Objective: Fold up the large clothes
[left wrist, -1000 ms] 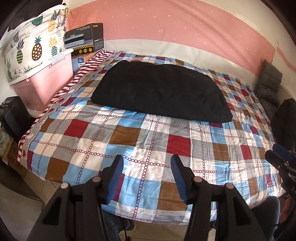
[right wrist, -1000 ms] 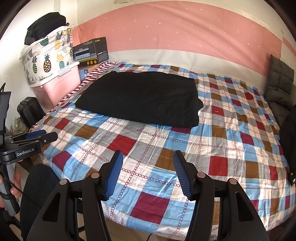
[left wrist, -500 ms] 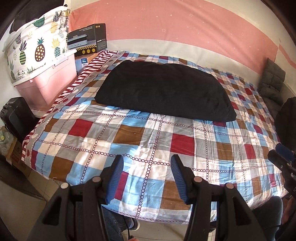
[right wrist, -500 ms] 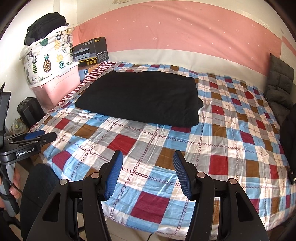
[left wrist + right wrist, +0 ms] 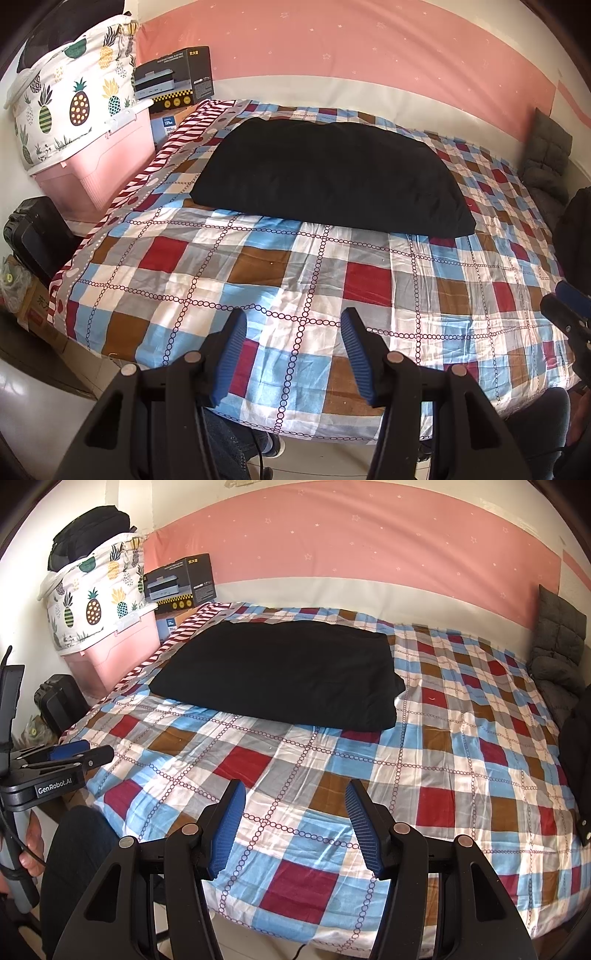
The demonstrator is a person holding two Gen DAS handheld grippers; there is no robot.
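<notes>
Probably soft and floppy, the black garment [image 5: 332, 177] on the bed [image 5: 258, 280] suits corner pinches nearest the pink bin [image 5: 99, 166]; both hand-held grippers, left [image 5: 293, 354] and right [image 5: 295, 827], hang released.

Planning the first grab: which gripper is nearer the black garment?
Neither clearly. Left gripper and right gripper both hover open over the bed's near edge, short of the black garment.

A: Any lettering you can read?
B: "GenRobot.AI", white letters on the black body of the left claw [image 5: 55, 755] at the left edge of the right wrist view.
A: And the black cardboard box [image 5: 180, 582] at the far left?
B: Printed, but too small to read.
</notes>
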